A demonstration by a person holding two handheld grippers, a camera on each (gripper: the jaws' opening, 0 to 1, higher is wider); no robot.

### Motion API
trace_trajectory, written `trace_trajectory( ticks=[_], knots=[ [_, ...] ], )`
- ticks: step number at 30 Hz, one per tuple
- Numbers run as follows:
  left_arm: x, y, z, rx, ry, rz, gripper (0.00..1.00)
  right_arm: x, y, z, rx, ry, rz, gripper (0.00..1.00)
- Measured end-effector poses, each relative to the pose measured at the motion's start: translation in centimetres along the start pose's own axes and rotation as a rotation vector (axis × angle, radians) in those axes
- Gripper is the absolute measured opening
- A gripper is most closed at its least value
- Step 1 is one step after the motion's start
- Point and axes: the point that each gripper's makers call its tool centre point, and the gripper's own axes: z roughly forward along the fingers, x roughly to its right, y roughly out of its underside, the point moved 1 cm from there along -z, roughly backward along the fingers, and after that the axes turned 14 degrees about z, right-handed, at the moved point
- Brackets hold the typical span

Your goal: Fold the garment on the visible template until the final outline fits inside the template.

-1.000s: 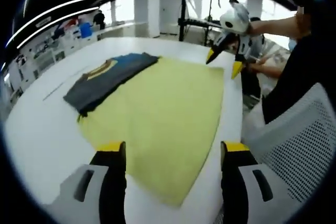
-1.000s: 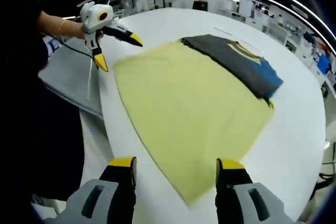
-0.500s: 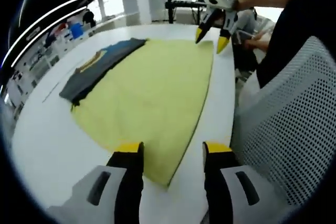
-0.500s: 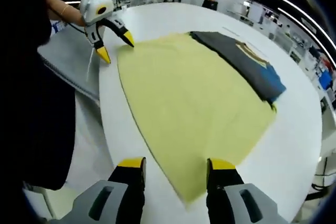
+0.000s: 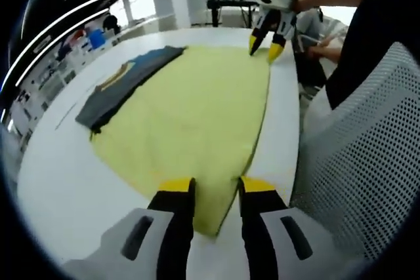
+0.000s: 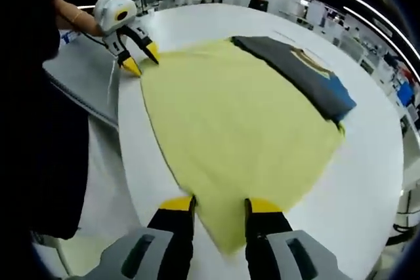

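Two near corners of a yellow cloth (image 5: 190,116) are bracketed at once on a white worktop (image 5: 59,181). In the left gripper view the left tongs (image 5: 215,188) are narrowed around the cloth's nearest corner, its tip lying between the jaws; whether the fabric is pinched cannot be told. The right tongs (image 6: 220,204) are set likewise at the opposite near corner in the right gripper view, narrowed, grip equally unclear. A firm bite on both corners is judged necessary before any lift, with both raised level so the fold falls straight.

Little spare room is offered on the person's side, where the cloth edge runs close to the worktop rim beside a perforated chair (image 5: 357,155). Beyond, along the cloth's far edge, a folded dark garment (image 5: 125,83) with a blue and yellow patch is laid, partly overlapping it. Bare worktop is left beyond it.
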Motion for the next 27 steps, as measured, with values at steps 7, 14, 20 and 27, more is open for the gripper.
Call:
trace_trajectory(
  ticks=[7, 14, 20, 27],
  knots=[
    [-0.1, -0.1, 0.2, -0.017, 0.0, 0.011, 0.11, 1.0, -0.2, 0.1, -0.01, 0.018, 0.0, 0.09],
    [-0.7, 0.3, 0.3, -0.066, -0.02, 0.02, 0.01, 1.4, -0.4, 0.2, -0.005, 0.002, 0.044, 0.02],
    [-0.9, -0.2, -0.4, -0.08, -0.017, -0.027, 0.01, 0.8, -0.2, -0.2, -0.017, -0.009, 0.048, 0.0],
    [-1.7, -1.1, -1.5, -0.096, -0.018, -0.073, 0.01, 0.5, -1.2, -1.6, 0.04, 0.005, 0.094, 0.0]
  ],
)
